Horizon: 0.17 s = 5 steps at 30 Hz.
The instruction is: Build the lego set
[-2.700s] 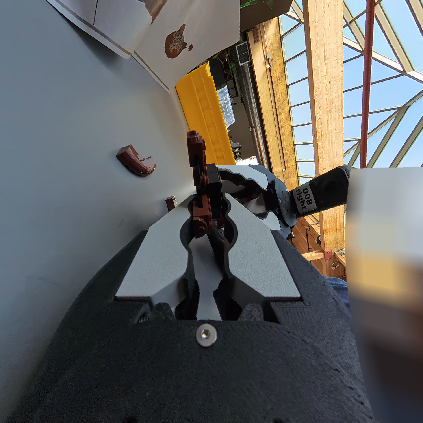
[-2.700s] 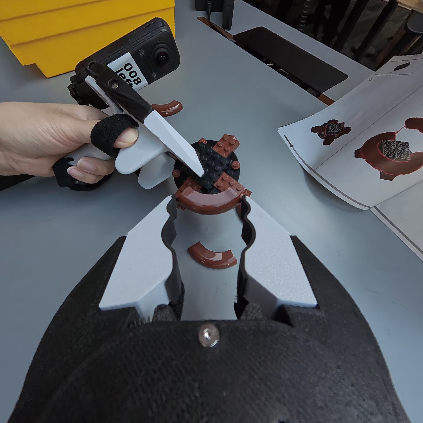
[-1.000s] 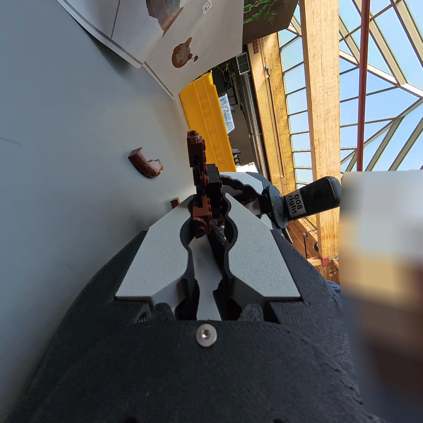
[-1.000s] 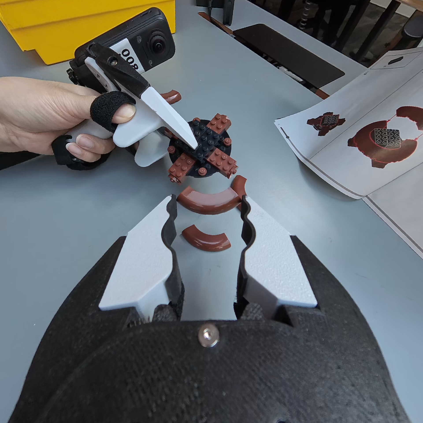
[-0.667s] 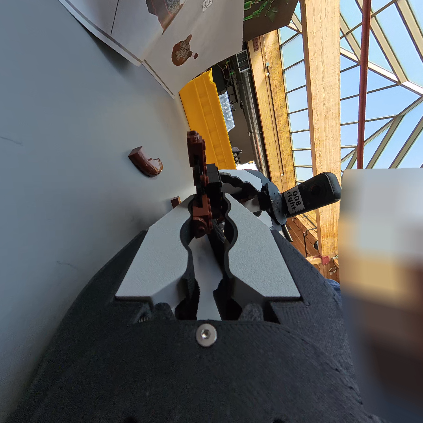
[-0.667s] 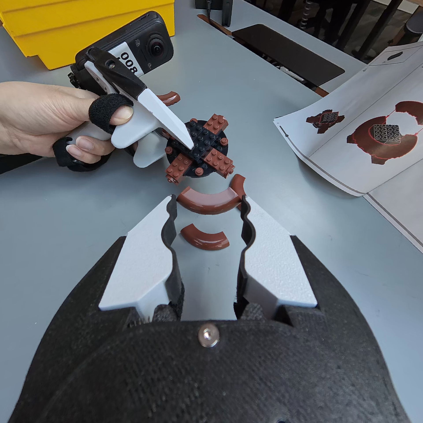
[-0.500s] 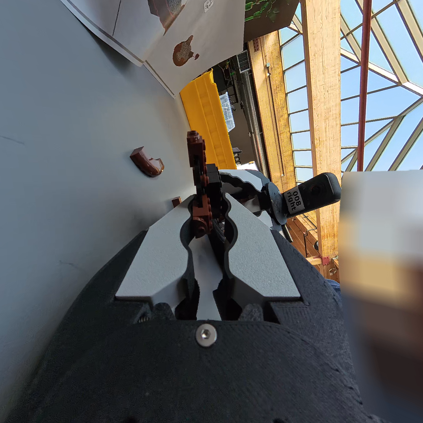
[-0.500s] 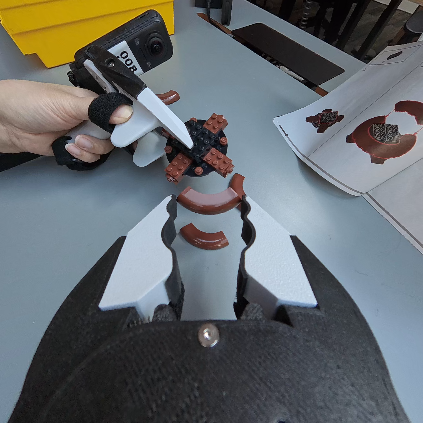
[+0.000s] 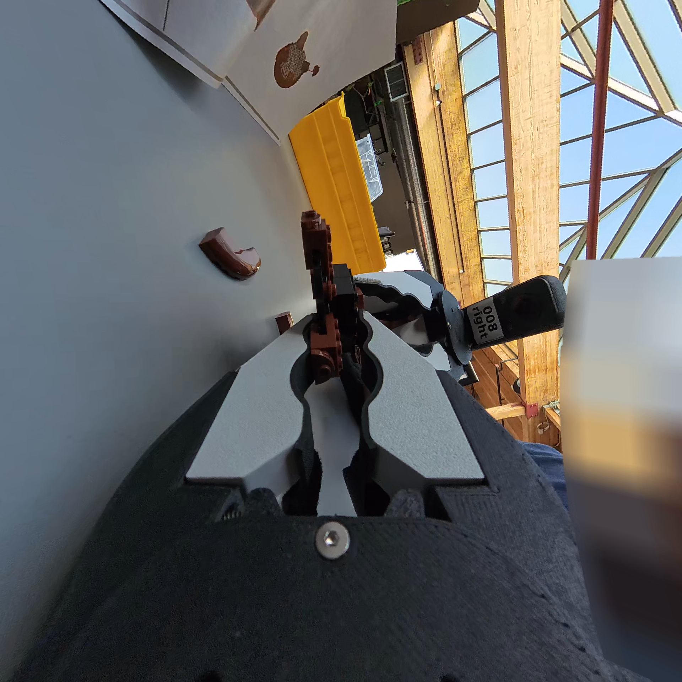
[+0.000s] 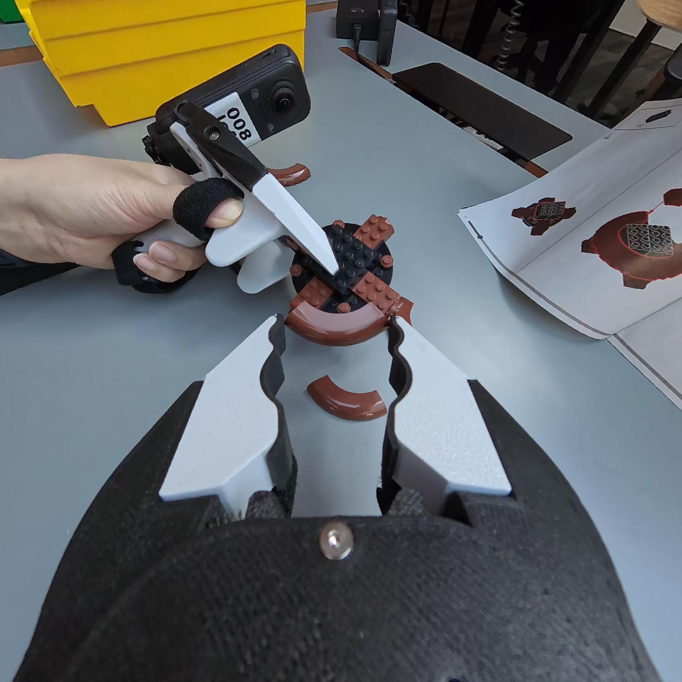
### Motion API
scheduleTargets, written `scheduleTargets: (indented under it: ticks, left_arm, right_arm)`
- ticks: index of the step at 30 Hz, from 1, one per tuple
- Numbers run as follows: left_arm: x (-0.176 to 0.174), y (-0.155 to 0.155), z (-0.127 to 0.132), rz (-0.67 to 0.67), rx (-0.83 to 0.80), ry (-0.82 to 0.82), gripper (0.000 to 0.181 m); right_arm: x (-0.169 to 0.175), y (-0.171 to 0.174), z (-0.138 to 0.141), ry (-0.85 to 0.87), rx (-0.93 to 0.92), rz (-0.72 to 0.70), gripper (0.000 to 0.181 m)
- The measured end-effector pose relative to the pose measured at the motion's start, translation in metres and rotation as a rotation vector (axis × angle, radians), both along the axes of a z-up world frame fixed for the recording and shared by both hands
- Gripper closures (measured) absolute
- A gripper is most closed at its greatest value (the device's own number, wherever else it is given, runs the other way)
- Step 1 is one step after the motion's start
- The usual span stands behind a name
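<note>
**Curved piece meets the round build**

While a loose brown arc piece [image 10: 347,404] lies on the grey desk [image 10: 92,369] between its fingers, the right tongs [image 10: 336,324] grip a larger brown curved piece [image 10: 332,326] by its ends, touching the near edge of the lego build [image 10: 345,264]. The left tongs [image 9: 334,328] are closed on that black-and-brown build, held off the desk. Farther right lies the instruction booklet [image 10: 590,265]; far left, a yellow bin [image 10: 166,51].

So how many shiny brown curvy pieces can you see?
3. One curved piece is held in the right gripper against the round model, one lies on the table nearer, one behind the left gripper. More may be hidden.
</note>
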State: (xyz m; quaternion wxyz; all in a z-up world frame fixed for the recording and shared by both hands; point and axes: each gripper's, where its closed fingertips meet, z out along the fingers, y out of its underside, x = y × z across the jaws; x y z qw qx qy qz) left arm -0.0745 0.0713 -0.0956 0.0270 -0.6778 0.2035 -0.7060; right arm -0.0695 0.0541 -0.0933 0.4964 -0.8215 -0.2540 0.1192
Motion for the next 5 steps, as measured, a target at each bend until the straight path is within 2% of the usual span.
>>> scheduleTargets:
  ticks: [5]
  left_arm:
    - [0.0022, -0.0001, -0.0013, 0.016, 0.036, 0.015, 0.164]
  right_arm:
    - [-0.0042, 0.0027, -0.0046, -0.013, -0.010, -0.018, 0.125]
